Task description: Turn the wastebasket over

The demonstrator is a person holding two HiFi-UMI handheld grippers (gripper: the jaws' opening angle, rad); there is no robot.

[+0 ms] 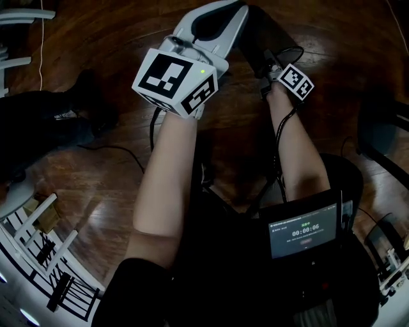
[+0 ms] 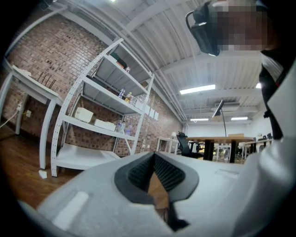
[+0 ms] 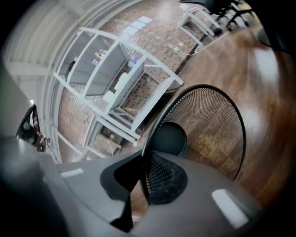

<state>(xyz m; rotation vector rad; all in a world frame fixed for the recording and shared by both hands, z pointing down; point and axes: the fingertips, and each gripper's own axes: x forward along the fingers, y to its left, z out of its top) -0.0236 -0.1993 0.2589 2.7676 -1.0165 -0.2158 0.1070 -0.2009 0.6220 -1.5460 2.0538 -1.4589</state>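
Note:
The black wire-mesh wastebasket [image 3: 208,129] is tipped on its side, so its open mouth and round solid bottom face the right gripper view. My right gripper [image 3: 144,159] is shut on its thin rim, with the mesh wall pinched between the pads. In the head view the wastebasket [image 1: 271,35] is a dark shape over the wooden floor, just beyond my right gripper [image 1: 262,64]. My left gripper [image 1: 214,19] is held level beside it at the left. Its pads meet at the tips with nothing between them, which the left gripper view [image 2: 154,157] also shows.
White metal shelving [image 2: 92,120] stands against a brick wall, also in the right gripper view [image 3: 120,92]. A black bag [image 1: 45,128] and a white rack [image 1: 45,255] lie at the left. Cables [image 1: 121,150] cross the floor. A dark chair [image 1: 383,137] stands at the right.

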